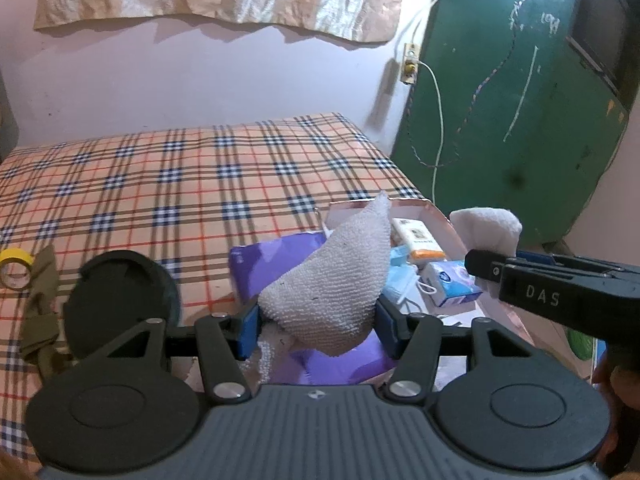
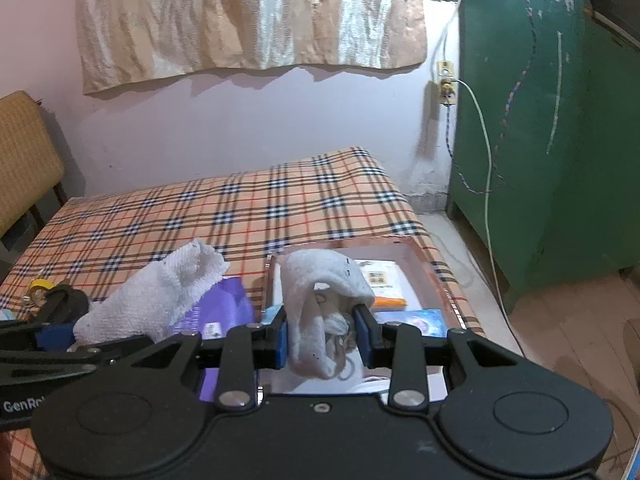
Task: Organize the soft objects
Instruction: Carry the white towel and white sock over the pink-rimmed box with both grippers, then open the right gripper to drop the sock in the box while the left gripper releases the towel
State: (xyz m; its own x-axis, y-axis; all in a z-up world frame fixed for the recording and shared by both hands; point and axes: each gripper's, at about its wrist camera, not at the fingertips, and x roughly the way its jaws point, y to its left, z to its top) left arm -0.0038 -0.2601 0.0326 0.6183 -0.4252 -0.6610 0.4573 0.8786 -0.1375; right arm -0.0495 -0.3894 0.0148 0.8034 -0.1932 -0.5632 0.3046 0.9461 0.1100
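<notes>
My left gripper point(image 1: 318, 326) is shut on a white knobbly towel point(image 1: 336, 280), held above a purple packet point(image 1: 276, 256) on the plaid bed. My right gripper point(image 2: 322, 338) is shut on a second white cloth point(image 2: 316, 300), held over an open pink box point(image 2: 424, 276) that holds tissue packs and face masks. In the left wrist view the right gripper point(image 1: 486, 272) shows at right with its cloth point(image 1: 486, 226). In the right wrist view the left gripper's towel point(image 2: 160, 292) shows at left.
A plaid sheet point(image 1: 160, 184) covers the bed. A yellow tape roll point(image 1: 16, 266), an olive cloth point(image 1: 38, 312) and a black round lid point(image 1: 116, 300) lie at left. A green cabinet point(image 1: 500, 100) stands right, a chair point(image 2: 24, 160) left.
</notes>
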